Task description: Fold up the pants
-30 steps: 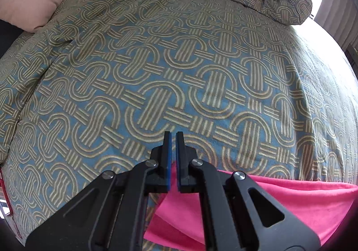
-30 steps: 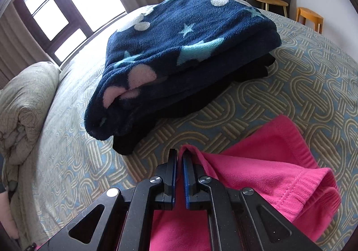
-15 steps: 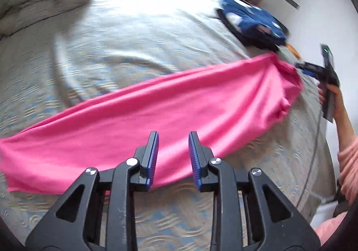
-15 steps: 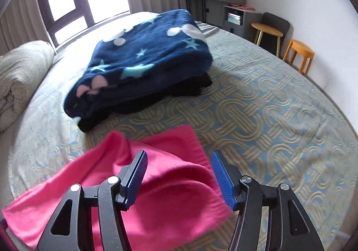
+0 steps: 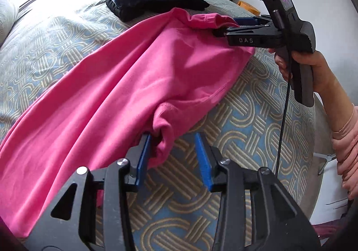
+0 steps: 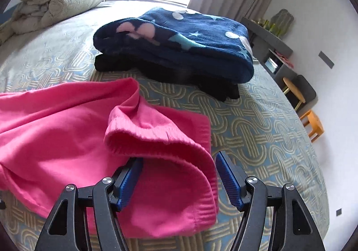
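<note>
Both grippers stand parted and gripping nothing; the left gripper (image 5: 174, 159) straddles a bunched fold at the near edge of the pink pants (image 5: 125, 85), and the right gripper (image 6: 179, 177) straddles the ribbed waistband, so a shallow pinch on either could catch a single layer and drag the fold crooked. The pants lie on the patterned bedspread (image 5: 257, 121), just short of the stacked blue blanket (image 6: 179, 43); their long axis runs across the bed, waistband toward the right gripper, legs trailing off to the left.
</note>
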A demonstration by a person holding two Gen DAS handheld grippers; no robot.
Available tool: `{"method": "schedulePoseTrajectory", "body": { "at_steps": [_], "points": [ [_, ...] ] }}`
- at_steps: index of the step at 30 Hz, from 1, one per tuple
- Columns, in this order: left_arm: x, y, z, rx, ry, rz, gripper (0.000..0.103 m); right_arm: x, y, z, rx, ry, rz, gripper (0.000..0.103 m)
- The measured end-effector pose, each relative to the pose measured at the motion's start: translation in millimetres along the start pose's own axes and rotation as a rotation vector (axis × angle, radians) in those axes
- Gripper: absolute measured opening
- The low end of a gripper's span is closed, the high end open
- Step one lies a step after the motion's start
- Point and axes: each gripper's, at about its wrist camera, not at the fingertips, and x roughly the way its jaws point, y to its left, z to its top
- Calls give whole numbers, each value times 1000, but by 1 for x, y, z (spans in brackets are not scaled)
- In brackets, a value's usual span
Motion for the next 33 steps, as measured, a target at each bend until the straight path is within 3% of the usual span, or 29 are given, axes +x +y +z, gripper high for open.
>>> {"method": "schedulePoseTrajectory", "body": {
  "at_steps": [2, 4, 6, 8, 9, 12, 16, 18, 19, 20, 21, 23, 27, 29, 33],
  "points": [
    [3, 5, 4, -32, 6, -24, 42, 12, -26, 8, 152, 17, 76, 69],
    [6, 4, 6, -57, 9, -55, 42, 26, -69, 7, 413, 58, 195, 69],
    [8, 3, 5, -74, 12, -74, 42, 45, -113, -8, 686, 122, 310, 69],
    [9, 4, 3, -94, 13, -92, 42, 55, -135, -24, 830, 174, 385, 68],
    [8, 4, 2, -105, 12, -99, 42, 54, -139, -28, 824, 171, 399, 68],
    [7, 6, -1, -125, 7, -104, 42, 37, -132, -33, 698, 137, 332, 68],
    [16, 8, 5, -151, 16, -83, 42, 23, -121, -46, 644, 129, 436, 68],
    [21, 10, 8, -182, 21, -76, 39, 17, -112, -48, 601, 122, 428, 68],
    [22, 12, 9, -194, 14, -79, 32, 16, -107, -47, 579, 123, 410, 64],
    [22, 12, 9, -199, 10, -62, 10, 11, -98, -47, 562, 122, 391, 28],
    [20, 12, 8, -200, 8, -61, 7, 12, -94, -45, 546, 133, 376, 18],
    [5, 9, 2, -209, -18, -113, 7, 5, -91, -42, 542, 109, 344, 10],
    [-27, -15, -18, -114, -73, -126, 7, -33, -98, -46, 505, 18, 346, 10],
    [-22, -26, -30, -92, -45, -153, 7, -34, -104, -52, 478, 35, 336, 10],
    [2, -38, -47, -60, 23, -99, 7, -8, -107, -66, 464, 168, 291, 12]
  ]
}}
